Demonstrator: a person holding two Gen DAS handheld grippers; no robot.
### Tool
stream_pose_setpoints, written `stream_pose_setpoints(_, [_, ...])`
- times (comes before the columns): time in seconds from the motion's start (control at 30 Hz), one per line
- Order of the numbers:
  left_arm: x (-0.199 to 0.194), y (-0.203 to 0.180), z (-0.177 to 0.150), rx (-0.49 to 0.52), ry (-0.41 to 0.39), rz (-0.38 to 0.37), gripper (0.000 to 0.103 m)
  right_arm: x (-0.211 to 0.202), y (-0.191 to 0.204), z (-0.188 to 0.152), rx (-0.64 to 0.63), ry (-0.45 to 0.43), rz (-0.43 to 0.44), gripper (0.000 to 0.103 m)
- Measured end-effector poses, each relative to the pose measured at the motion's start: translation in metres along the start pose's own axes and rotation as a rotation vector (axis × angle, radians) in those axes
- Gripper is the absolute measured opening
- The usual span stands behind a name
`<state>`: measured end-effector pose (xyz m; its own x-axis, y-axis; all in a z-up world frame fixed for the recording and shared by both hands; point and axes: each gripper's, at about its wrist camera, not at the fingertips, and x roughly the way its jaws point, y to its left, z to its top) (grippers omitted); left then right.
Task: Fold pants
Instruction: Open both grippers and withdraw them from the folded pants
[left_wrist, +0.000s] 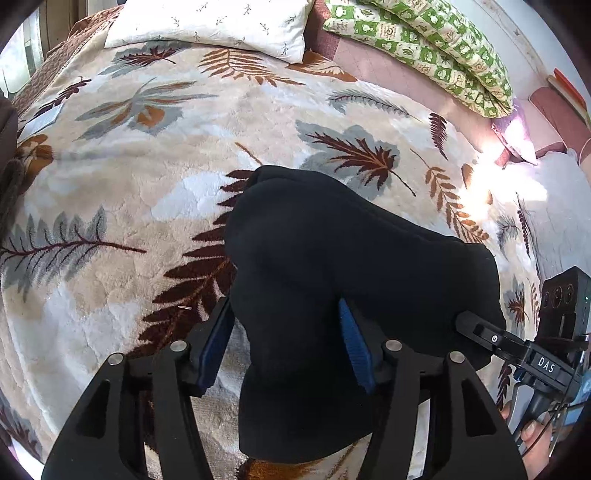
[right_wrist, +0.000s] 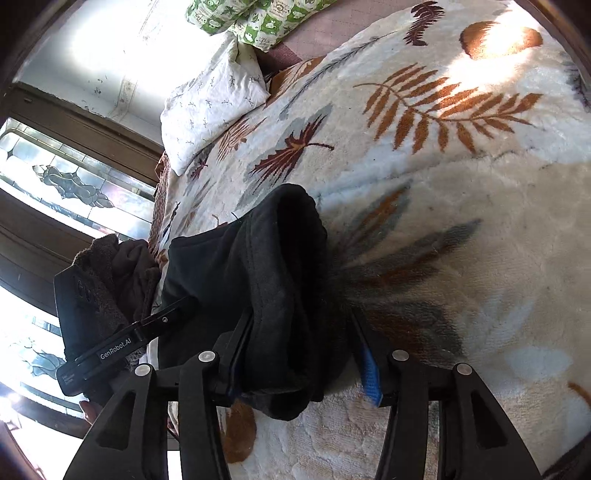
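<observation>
Left tongs (left_wrist: 286, 343) stand with black cloth filling the gap between the blue pads: they pinch a thick bundle of the pants (left_wrist: 332, 266), which hangs in a dark mass over the leaf-patterned blanket (left_wrist: 110, 184), toward the near edge of the bed. Right tongs (right_wrist: 301, 350) are likewise closed on a gathered stretch of the same garment; in the left wrist view they show at the right edge, gripping the cloth's far end.

Risks, as judged:
- Both holds are on bunched layers, not on a single hem. An inner layer may slip free, leaving the fold uneven.
- The plush blanket pile may drag on the cloth as it is laid down and cause wrinkles.
- The two tongs sit close together; slack cloth between them may sag and double over unplanned.
- A brown garment (right_wrist: 122, 266) lies near the bed's left edge, close by the pants, and may get caught up.

Not determinable:
- Which part of the pants each pair holds; waistband and legs cannot be told apart in the black mass.
- How many folds are already made.
- The lower end of the garment, hidden behind the left tongs' frame.
- Sun glare washes out the blanket's right side.
</observation>
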<state>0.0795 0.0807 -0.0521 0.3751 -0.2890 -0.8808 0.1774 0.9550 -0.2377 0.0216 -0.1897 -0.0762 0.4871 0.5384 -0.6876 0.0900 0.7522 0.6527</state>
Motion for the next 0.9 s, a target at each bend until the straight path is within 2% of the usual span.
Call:
stream_pose_setpoints(0.07, [-0.002, 0.002, -0.002, -0.008, 0.002, -0.001, 0.062, -0.008, 0.000, -0.002, 0.005, -0.010, -0.018, 0.057])
stream_pose_setpoints(0.2, [-0.018, 0.009, -0.009, -0.040, -0.016, -0.001, 0.062, -0.033, 0.007, -0.008, -0.013, -0.047, -0.051, 0.059])
stream_pose_setpoints(0.27, [-0.028, 0.012, -0.014, -0.061, -0.037, 0.017, 0.062, -0.047, 0.015, -0.014, -0.040, -0.068, -0.082, 0.067])
stream_pose_setpoints(0.43, [-0.050, 0.012, -0.038, -0.083, -0.090, 0.098, 0.062, -0.069, 0.033, -0.039, -0.103, -0.087, -0.235, 0.089])
stream_pose_setpoints(0.57, [-0.060, -0.001, -0.063, -0.066, -0.132, 0.177, 0.062, -0.077, 0.038, -0.064, -0.093, -0.090, -0.410, 0.102])
stream_pose_setpoints(0.67, [-0.061, -0.016, -0.080, -0.035, -0.141, 0.252, 0.062, -0.081, 0.041, -0.081, -0.139, -0.095, -0.485, 0.102])
stream_pose_setpoints(0.77, [-0.059, -0.032, -0.092, 0.001, -0.137, 0.291, 0.062, -0.087, 0.048, -0.096, -0.223, -0.110, -0.552, 0.102])
stream_pose_setpoints(0.9, [-0.058, -0.049, -0.103, 0.017, -0.132, 0.301, 0.062, -0.101, 0.050, -0.110, -0.236, -0.150, -0.518, 0.102])
